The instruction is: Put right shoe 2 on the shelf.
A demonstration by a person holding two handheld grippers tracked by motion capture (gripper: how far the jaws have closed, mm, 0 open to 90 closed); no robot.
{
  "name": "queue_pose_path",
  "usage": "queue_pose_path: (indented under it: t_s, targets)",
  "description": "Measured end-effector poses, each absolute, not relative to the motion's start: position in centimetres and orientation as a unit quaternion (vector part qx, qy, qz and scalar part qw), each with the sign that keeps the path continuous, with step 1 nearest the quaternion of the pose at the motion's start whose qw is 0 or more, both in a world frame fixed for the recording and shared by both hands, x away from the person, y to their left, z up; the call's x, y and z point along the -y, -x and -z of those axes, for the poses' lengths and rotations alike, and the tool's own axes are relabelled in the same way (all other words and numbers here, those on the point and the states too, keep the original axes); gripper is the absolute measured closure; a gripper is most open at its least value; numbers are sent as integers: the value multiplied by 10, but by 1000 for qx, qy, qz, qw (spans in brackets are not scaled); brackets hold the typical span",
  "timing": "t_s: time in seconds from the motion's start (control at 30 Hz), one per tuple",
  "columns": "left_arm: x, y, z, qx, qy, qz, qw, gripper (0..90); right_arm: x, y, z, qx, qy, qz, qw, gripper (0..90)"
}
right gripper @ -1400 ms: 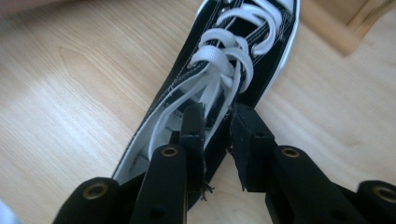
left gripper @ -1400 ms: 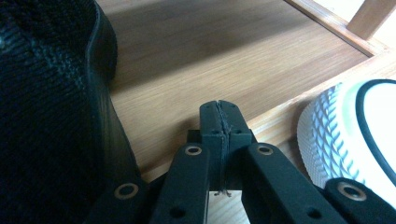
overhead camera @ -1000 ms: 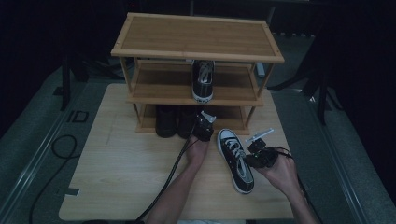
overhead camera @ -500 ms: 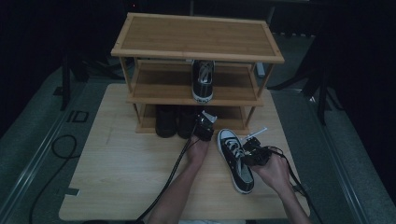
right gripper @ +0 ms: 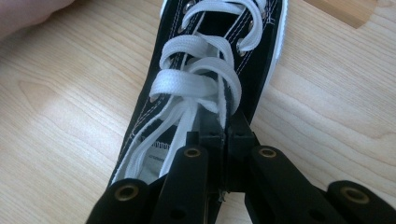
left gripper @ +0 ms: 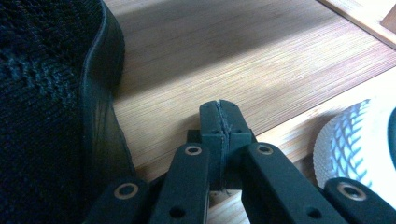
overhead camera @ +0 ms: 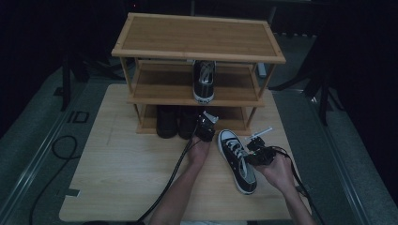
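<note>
A black sneaker with white laces [overhead camera: 237, 161] lies on the table, toe toward the rack. My right gripper [overhead camera: 256, 152] reaches it from the right. Its jaws have just been closing and are shut on the edge of the sneaker's upper [right gripper: 187, 56] beside the laces, and the right gripper [right gripper: 224, 128] pinches the canvas. My left gripper [overhead camera: 205, 127] is shut and empty at the rack's bottom shelf. The left gripper [left gripper: 219, 109] rests over the shelf board [left gripper: 233, 56], next to a dark shoe [left gripper: 46, 93]. The sneaker's white toe cap [left gripper: 355, 140] is at its right.
A wooden shoe rack [overhead camera: 197, 37] stands at the back of the table [overhead camera: 122, 164]. A matching sneaker [overhead camera: 204, 79] sits on its middle shelf. Dark shoes [overhead camera: 166, 122] stand on the bottom shelf. Cables trail from both grippers toward the table's front edge.
The right hand has shifted slightly in toward the sneaker's opening. The left hand and the sneaker have stayed where they were.
</note>
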State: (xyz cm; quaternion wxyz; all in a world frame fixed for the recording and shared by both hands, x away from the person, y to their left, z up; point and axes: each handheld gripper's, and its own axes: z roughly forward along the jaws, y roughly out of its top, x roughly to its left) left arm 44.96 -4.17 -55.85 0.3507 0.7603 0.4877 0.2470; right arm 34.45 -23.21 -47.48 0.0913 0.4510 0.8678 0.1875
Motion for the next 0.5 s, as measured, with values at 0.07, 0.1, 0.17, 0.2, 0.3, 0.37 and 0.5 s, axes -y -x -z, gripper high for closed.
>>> queue_pose_path:
  t_s: [0.07, 0.1, 0.17, 0.2, 0.3, 0.37, 0.5]
  targets:
    - [42, -450, 558, -488, -760, -247, 351, 900, 234, -345, 474, -869, -449, -191, 86, 887]
    - [42, -450, 558, -488, -760, -247, 351, 900, 234, -345, 474, -869, -449, -191, 86, 887]
    - [42, -450, 558, -488, -760, -247, 351, 900, 236, -346, 471, -875, -436, -194, 82, 887]
    - [42, -450, 559, -488, -760, -247, 351, 900, 237, -346, 470, -877, -433, -195, 79, 887]
    - [42, -450, 558, -488, -760, -247, 350, 900, 241, -346, 467, -882, -420, -199, 77, 887]
    - [42, -450, 558, -488, -760, -247, 351, 900, 243, -346, 465, -886, -411, -198, 77, 887]
    - [42, -450, 558, -488, -760, -247, 351, 900, 249, -345, 460, -894, -392, -202, 72, 887]
